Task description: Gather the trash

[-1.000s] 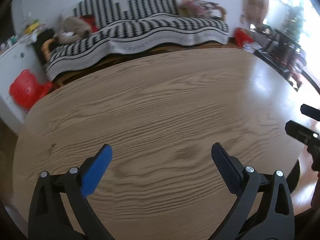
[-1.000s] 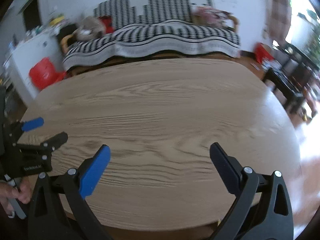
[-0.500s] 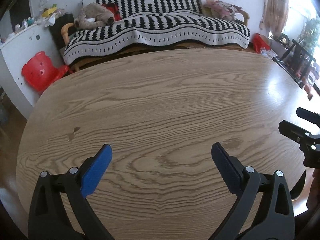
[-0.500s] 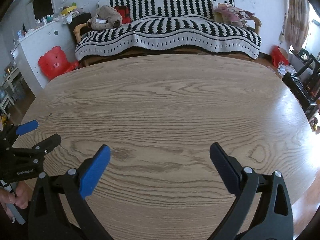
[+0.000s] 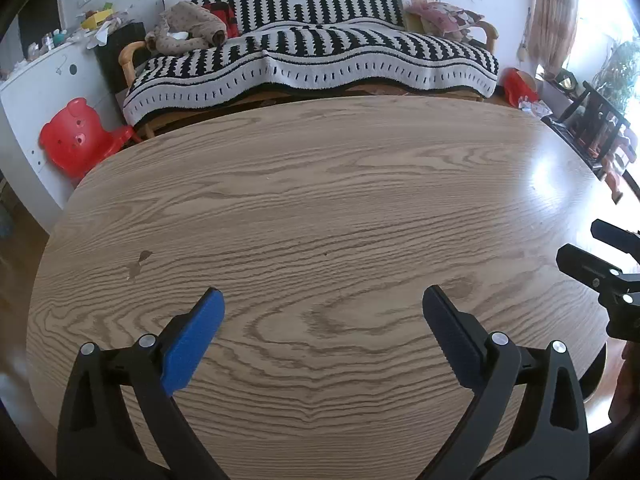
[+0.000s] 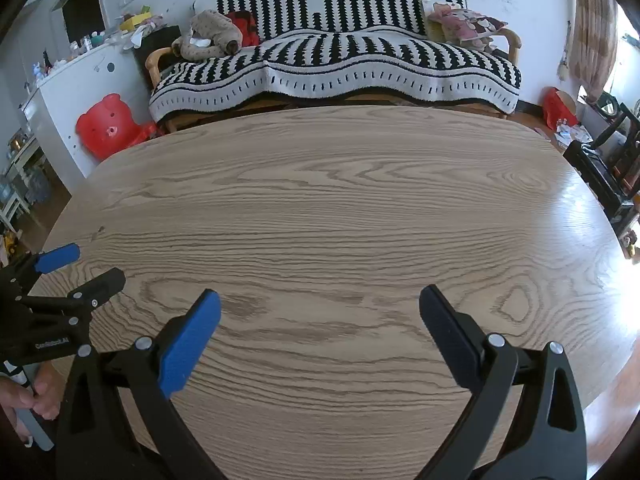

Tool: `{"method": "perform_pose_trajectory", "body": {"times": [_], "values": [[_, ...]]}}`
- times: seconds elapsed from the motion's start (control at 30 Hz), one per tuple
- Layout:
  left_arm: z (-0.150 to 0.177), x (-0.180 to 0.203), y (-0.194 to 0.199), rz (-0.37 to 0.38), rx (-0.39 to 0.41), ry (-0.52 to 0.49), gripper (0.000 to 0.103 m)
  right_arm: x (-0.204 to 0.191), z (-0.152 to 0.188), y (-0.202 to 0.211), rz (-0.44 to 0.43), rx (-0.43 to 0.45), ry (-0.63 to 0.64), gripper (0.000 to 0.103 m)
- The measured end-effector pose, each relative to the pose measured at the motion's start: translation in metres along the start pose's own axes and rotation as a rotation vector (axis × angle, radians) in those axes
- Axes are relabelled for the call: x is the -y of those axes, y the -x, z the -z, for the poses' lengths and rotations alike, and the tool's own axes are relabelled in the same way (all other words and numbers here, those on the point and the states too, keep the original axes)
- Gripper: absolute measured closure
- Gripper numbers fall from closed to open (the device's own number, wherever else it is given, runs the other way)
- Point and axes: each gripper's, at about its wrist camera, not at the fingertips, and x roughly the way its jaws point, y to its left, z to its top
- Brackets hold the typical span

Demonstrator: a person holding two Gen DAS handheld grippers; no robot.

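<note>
Oddly, no trash shows anywhere on the wooden table (image 5: 320,208), so the thing to collect lies outside both views. The left gripper (image 5: 322,312) and the right gripper (image 6: 320,312) hang over the near edge, jaws spread wide and empty. Searching blindly risks the two grippers knocking together, since they sit close.

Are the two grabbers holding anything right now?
No. The left gripper and the right gripper are both wide open, with only the bare wooden table showing between their fingers.
</note>
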Motion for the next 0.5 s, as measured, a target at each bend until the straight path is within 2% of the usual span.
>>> {"method": "perform_pose_trajectory", "body": {"times": [0.5], "values": [[0.0022, 0.0084, -0.0009, 0.002, 0.001, -0.009, 0.007, 0.0110, 0.0071, 0.0065, 0.008, -0.008, -0.007, 0.007]]}}
